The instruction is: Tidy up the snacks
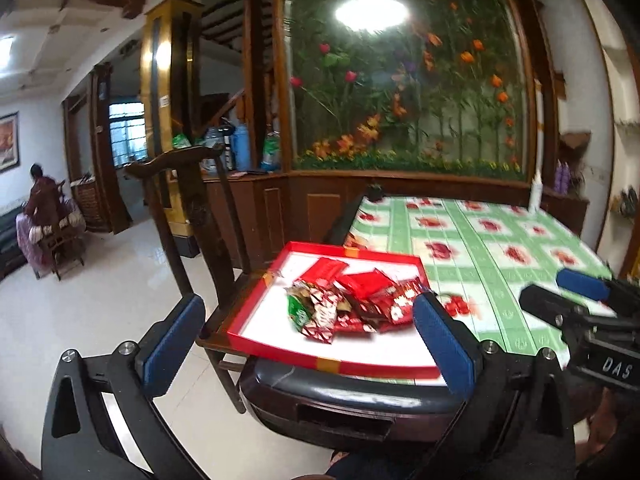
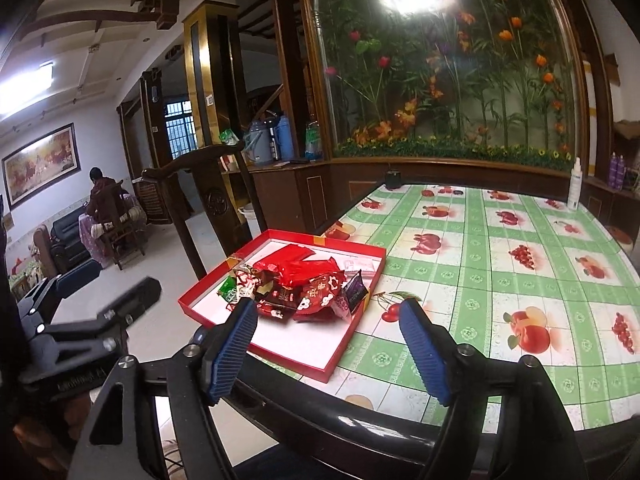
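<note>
While the snack packets (image 2: 296,292) lie heaped in the red tray (image 2: 320,364) at the table's (image 2: 500,248) near left corner, both the left gripper (image 1: 308,332) and right gripper (image 2: 328,340) hang spread and empty (nothing between the pads), so single out a top packet.

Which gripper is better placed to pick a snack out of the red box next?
Right, marginally. The right gripper is open with its fingertips framing the snacks in the box; the left gripper, also open, sits farther back.
</note>
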Available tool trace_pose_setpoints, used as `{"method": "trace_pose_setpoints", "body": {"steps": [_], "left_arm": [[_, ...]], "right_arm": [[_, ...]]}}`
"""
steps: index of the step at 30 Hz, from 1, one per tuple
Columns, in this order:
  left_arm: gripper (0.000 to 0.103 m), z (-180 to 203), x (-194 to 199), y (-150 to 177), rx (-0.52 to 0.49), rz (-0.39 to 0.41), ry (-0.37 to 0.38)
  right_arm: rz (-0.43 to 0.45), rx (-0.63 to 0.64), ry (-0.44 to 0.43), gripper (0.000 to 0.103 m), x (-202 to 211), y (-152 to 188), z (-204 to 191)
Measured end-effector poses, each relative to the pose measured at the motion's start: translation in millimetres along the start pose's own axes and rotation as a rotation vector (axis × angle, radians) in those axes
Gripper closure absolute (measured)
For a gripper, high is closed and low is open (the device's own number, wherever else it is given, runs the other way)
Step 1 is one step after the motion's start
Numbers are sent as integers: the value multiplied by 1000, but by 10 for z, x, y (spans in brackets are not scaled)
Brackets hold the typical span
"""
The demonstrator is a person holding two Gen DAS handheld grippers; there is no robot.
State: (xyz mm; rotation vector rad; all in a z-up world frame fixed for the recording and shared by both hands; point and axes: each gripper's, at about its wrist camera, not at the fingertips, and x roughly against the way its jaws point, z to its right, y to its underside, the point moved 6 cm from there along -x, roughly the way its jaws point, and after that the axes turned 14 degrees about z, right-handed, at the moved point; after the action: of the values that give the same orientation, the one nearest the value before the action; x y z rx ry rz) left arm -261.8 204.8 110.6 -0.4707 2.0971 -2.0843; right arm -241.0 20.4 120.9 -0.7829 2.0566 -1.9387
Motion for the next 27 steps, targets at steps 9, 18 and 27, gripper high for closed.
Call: {"method": "trace_pose_setpoints", "body": {"steps": [9, 18, 27], "left_arm": [[0, -3, -95, 87, -37, -16, -36], [0, -83, -63, 109, -8, -31, -28], [0, -60, -94, 143, -16, -55, -10]], "right_arm": [[-47, 2, -20, 27, -212, 109, -11], [-53, 31, -34, 27, -181, 151, -155], [-76, 30, -43, 27, -246, 215, -163]]}}
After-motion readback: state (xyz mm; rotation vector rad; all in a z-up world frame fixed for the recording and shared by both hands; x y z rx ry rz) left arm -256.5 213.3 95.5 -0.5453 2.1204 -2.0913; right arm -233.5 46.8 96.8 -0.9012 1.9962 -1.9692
